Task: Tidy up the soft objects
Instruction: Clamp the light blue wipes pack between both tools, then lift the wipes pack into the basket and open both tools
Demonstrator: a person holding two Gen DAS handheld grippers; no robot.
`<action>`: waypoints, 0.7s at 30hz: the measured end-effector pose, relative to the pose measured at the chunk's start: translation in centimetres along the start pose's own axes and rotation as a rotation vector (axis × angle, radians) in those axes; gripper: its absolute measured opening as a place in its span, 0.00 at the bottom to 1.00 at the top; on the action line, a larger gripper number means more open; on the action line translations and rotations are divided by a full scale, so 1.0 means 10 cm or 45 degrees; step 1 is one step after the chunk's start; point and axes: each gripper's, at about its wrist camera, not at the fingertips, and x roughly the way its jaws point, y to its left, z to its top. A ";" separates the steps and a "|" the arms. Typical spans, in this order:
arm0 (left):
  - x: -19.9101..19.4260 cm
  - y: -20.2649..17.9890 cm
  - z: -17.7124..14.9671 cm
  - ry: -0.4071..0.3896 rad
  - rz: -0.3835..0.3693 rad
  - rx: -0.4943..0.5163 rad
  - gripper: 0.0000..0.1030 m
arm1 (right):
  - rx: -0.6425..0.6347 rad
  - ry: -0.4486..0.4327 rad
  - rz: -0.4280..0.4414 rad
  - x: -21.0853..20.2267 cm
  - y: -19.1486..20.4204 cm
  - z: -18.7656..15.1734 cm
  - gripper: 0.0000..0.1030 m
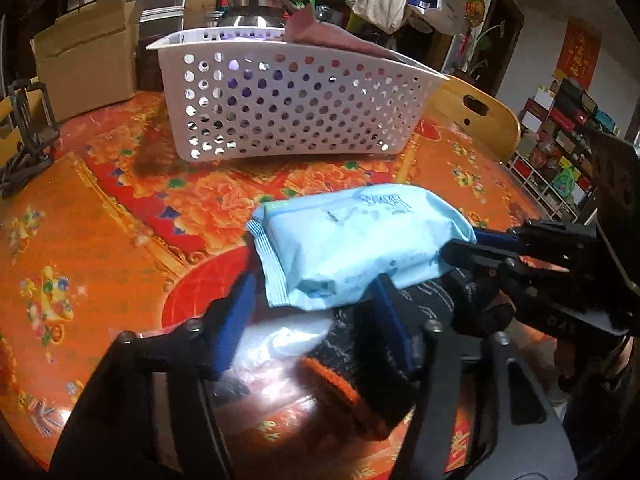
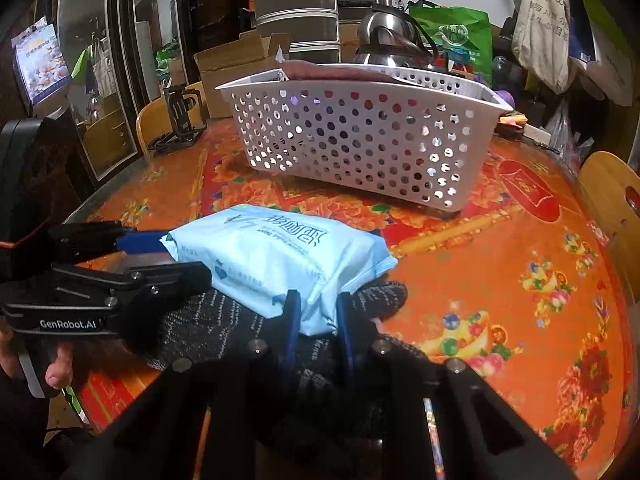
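On the left of the left wrist view, a cardboard box (image 1: 86, 60) stands on the surface (image 1: 100, 216), which is covered in an orange-red flowered cloth. Right of it sits a white perforated basket (image 1: 296, 108) with a reddish-brown cloth (image 1: 332, 34) draped over its far rim.

Nearer the camera, the left tongs (image 1: 316, 312) stand spread, their 2 blue pads on either side of the near left end of a light blue soft pack (image 1: 352, 240), not pressing it. The pack lies across a dark knitted cloth (image 1: 360, 360) with an orange edge, and something white and crinkled (image 1: 280, 344) lies beside that cloth.

Further right, the right tongs (image 2: 316, 312) pinch the other end of the same pack (image 2: 276, 256), the pads narrow and squeezing its wrapper. In the right wrist view, a hand (image 2: 52, 364) grips the left tool at the far left, and the basket (image 2: 360, 136) stands beyond the pack, well apart from it.
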 end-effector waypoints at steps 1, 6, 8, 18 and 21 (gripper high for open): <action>0.01 -0.01 0.02 -0.006 -0.003 0.009 0.62 | -0.002 0.001 0.001 0.00 0.00 0.00 0.15; 0.07 -0.09 0.07 -0.019 -0.056 0.031 0.40 | -0.004 0.003 0.002 0.01 0.01 0.00 0.15; 0.08 -0.16 0.06 -0.027 -0.014 0.066 0.39 | -0.003 0.003 -0.003 0.02 0.01 0.00 0.15; -0.11 -0.19 0.06 -0.073 0.019 0.054 0.31 | -0.006 -0.028 -0.034 -0.05 0.06 0.01 0.14; -0.25 -0.21 0.11 -0.105 0.024 0.057 0.31 | -0.006 -0.057 -0.033 -0.13 0.08 0.04 0.14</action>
